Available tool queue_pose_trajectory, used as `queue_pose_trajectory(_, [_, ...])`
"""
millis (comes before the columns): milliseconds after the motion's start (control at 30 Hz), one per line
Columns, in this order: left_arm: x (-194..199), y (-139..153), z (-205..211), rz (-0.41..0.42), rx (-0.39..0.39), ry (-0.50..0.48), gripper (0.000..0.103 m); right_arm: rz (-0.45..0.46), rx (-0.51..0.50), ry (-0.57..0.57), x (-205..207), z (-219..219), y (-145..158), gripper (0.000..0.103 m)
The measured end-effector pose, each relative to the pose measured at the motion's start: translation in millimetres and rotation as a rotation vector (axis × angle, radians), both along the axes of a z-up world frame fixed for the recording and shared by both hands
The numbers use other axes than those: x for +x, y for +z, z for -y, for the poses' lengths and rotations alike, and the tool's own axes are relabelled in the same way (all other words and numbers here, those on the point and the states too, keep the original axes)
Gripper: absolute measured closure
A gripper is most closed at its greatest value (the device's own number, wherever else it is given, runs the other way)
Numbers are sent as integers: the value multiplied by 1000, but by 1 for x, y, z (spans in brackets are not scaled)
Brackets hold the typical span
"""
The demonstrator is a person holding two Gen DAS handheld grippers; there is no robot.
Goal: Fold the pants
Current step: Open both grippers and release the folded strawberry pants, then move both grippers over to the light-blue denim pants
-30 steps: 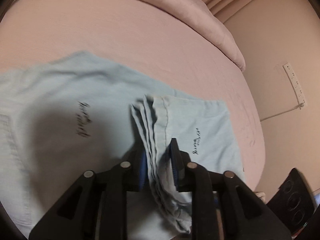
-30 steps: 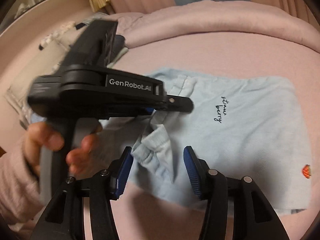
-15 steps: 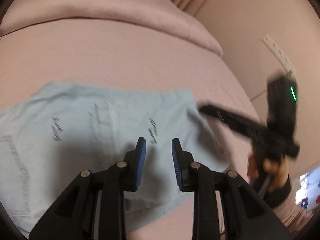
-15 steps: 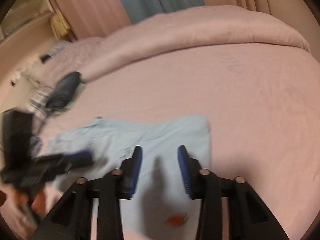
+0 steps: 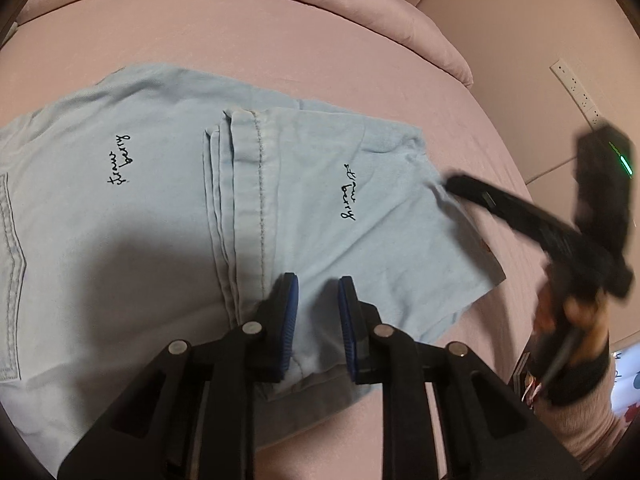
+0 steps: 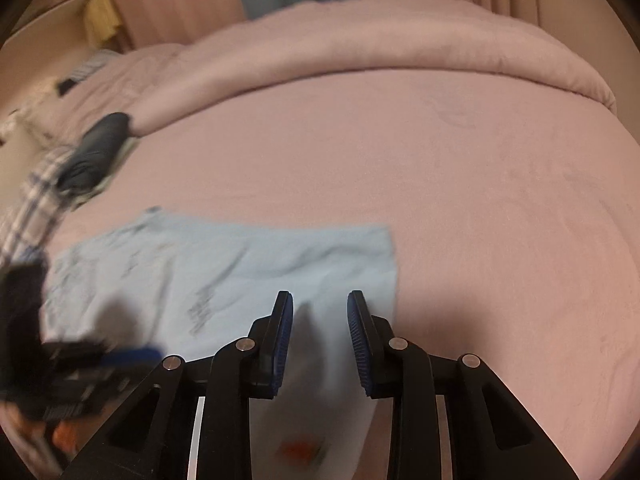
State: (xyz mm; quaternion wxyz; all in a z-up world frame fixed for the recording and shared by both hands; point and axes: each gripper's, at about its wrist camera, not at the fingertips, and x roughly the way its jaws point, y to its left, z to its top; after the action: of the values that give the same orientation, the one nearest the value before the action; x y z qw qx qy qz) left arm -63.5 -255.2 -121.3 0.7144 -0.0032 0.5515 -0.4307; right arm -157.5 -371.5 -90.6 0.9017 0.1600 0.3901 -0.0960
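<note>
Left gripper (image 5: 314, 316) hangs just over the pants (image 5: 160, 208), blue pads apart with nothing between them, only cloth showing through the gap. Directly under and ahead of it lies the folded-over leg end; just to its left a stacked hem edge (image 5: 248, 184) runs away from the gripper, near to far, marking where the top layer stops. Past that edge, further left, the wider seat part with a pocket seam spreads out flat on the pink bed (image 5: 280, 40). So from this gripper the bundle's long axis runs left to right, crosswise to the fingers. Right gripper (image 6: 320, 332) also has its pads spread and empty, hovering over the right-hand end of the same cloth; from its own view the light blue fabric stretches from beneath the fingers out to the left, and the free side edge (image 6: 394, 264) sits just right of the fingers, bare bed beyond. In the left view the right tool's tip sits at the far right corner of the cloth, blurred, so contact cannot be told. Judgement: next fold likely brings one end across the other along that long axis; right gripper is nearer the free end, left is nearer the hem line. Far back, a rolled duvet (image 6: 400, 40).
</note>
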Motion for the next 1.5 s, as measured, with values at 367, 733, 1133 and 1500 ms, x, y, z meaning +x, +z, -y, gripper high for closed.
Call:
queue_pose_trajectory(367, [-8, 3, -22, 6, 1, -1, 84, -17, -141, 8, -57, -39, -32, 72])
queue_pose_trajectory(733, [-4, 31, -110, 34, -41, 156, 57, 31, -103, 22, -78, -51, -7, 72])
queue_pose_trajectory(1133, [-20, 37, -235, -28, -98, 454, 49, 70, -54, 157, -37, -95, -6, 72])
queue_pose_trajectory(1500, [-10, 16, -267, -53, -74, 581, 41, 51, -79, 228, -23, -130, -1, 72])
